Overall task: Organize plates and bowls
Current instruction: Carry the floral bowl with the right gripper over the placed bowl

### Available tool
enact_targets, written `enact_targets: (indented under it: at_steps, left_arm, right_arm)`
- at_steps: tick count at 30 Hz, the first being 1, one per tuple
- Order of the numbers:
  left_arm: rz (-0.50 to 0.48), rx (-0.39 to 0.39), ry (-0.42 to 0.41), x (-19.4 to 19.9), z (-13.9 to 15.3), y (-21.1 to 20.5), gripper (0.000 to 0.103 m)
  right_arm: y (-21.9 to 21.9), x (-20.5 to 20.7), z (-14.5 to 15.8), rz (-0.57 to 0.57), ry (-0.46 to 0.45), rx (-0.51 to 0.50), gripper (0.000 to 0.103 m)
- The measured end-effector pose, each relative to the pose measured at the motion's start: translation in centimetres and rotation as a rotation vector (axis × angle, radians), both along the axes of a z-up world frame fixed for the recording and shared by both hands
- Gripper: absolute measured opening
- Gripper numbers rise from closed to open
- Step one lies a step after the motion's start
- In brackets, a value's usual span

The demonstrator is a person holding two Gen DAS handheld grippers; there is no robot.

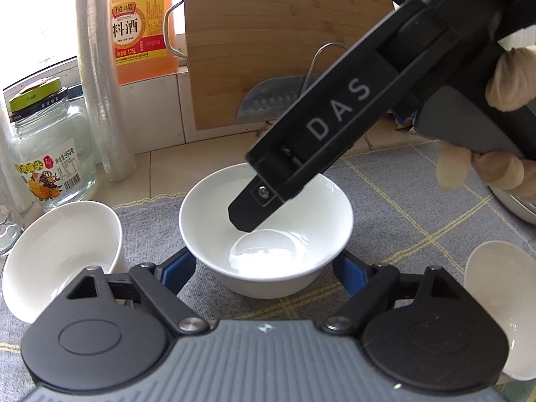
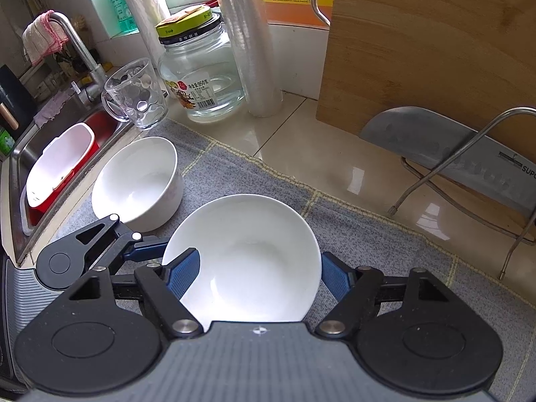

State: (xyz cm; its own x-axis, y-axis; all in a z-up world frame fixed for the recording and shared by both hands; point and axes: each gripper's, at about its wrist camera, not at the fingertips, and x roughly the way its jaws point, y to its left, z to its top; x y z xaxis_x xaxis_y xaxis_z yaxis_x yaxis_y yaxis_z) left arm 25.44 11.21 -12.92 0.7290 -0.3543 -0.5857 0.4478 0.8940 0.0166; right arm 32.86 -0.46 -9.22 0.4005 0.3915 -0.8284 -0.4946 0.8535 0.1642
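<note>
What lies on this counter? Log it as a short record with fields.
surface: grey checked cloth on the counter
bowls: three white, apart, unstacked
middle bowl: upright, between both grippers
left gripper: pads against its outer sides
right gripper: shut on it, one finger inside
others: left bowl; right bowl, cut off by the frame edge
behind: glass jar, cutting board, cleaver

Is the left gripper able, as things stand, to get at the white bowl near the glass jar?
Probably yes: the left bowl sits open on the cloth just beside the left gripper, nothing between them, though its fingers now flank the middle bowl.
</note>
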Motion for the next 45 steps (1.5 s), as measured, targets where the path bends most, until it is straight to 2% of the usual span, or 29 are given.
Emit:
enact_targets:
  at_steps: [15, 33, 45]
  left_arm:
    - [-0.013, 0.047, -0.016, -0.2, 0.3, -0.1, 0.089]
    - [-0.021, 0.034, 0.003, -0.8, 0.5, 0.1, 0.088]
    - [-0.044, 0.062, -0.006, -3.9, 3.1, -0.5, 0.088]
  right_arm:
    - [0.0, 0.5, -0.3, -0.003, 0.028, 0.023, 0.083]
    - [0.1, 0.1, -0.3, -0.002, 0.031, 0.025, 0.083]
    - [-0.6, -2.8, 1.8, -0.006, 0.023, 0.068, 0.083]
